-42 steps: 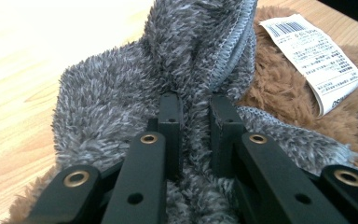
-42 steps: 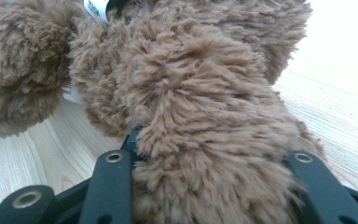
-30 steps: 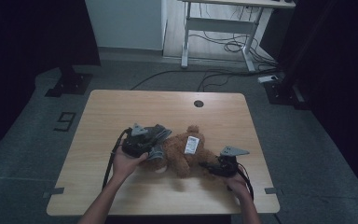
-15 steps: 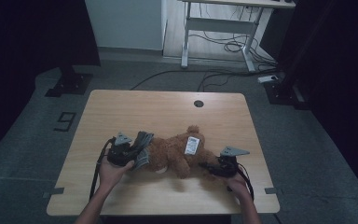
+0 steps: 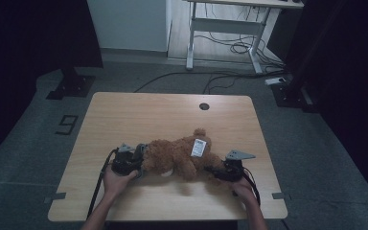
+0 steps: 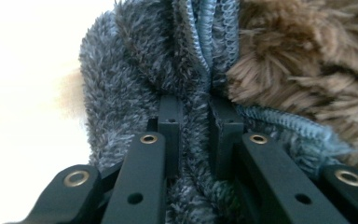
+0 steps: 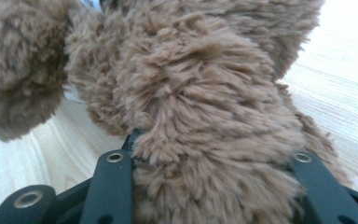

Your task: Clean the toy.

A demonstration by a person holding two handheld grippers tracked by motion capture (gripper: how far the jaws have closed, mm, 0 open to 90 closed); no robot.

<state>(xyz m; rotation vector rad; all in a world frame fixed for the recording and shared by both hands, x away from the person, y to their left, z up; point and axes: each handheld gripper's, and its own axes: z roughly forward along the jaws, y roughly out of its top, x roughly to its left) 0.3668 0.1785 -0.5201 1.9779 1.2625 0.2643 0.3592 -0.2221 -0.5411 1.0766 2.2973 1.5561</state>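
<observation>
While the teddy bear (image 5: 179,155) lies stretched between both tongs, what matters is how the grey cloth sits against its left end.

High view, bear: on its side across the near half of the table (image 5: 172,110), long axis running left to right, white tag (image 5: 199,147) facing up.
High view, left gripper (image 5: 135,162): touching the bear's left end, where the grey cloth (image 5: 141,155) is bunched; this hand is the nearer one to the cloth.
High view, right gripper (image 5: 213,170): at the bear's right end, on a limb.
Left gripper view, jaws: pinched nearly together on a fold of the grey cloth (image 6: 135,70), its ribbed blue hem (image 6: 209,32) running up from the tips; brown fur (image 6: 307,60) lies just to the right, touching the cloth.
Right gripper view, jaws: partly open, spread around a thick furry limb (image 7: 205,121) that fills the gap; pads hidden by fur, yet the limb looks clasped.
Judgement, next move: the cloth probably slides along the bear's long axis, so the right grip must hold the bear steady.
</observation>
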